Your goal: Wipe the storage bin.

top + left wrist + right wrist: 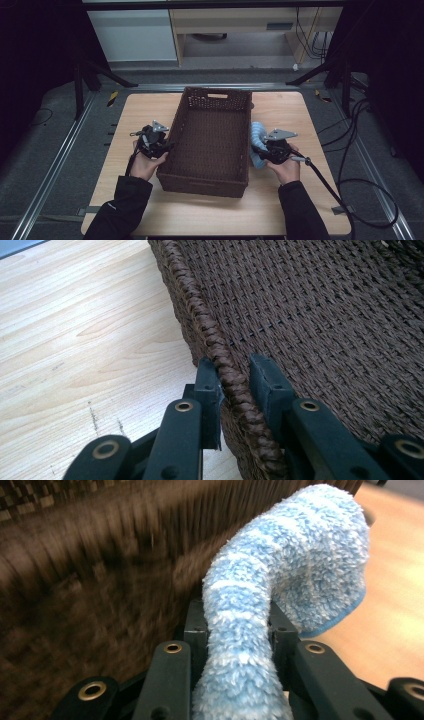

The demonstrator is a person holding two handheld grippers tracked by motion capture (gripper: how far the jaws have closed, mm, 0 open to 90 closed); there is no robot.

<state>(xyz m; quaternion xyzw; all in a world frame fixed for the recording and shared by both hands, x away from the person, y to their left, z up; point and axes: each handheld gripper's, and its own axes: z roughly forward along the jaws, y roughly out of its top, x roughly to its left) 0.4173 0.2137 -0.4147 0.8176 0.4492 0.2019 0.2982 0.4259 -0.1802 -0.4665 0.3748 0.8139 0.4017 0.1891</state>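
Left gripper [234,385] clamped on braided rim of brown wicker basket [210,135], centre frame on wooden table [280,210]. Right gripper [239,625] clamped on fluffy blue-striped sock [295,565], right of centre, just beside basket's outer wall

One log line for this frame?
left gripper: shut on basket rim | right gripper: shut on sock, beside basket | table

No legible text, label or number on anything.
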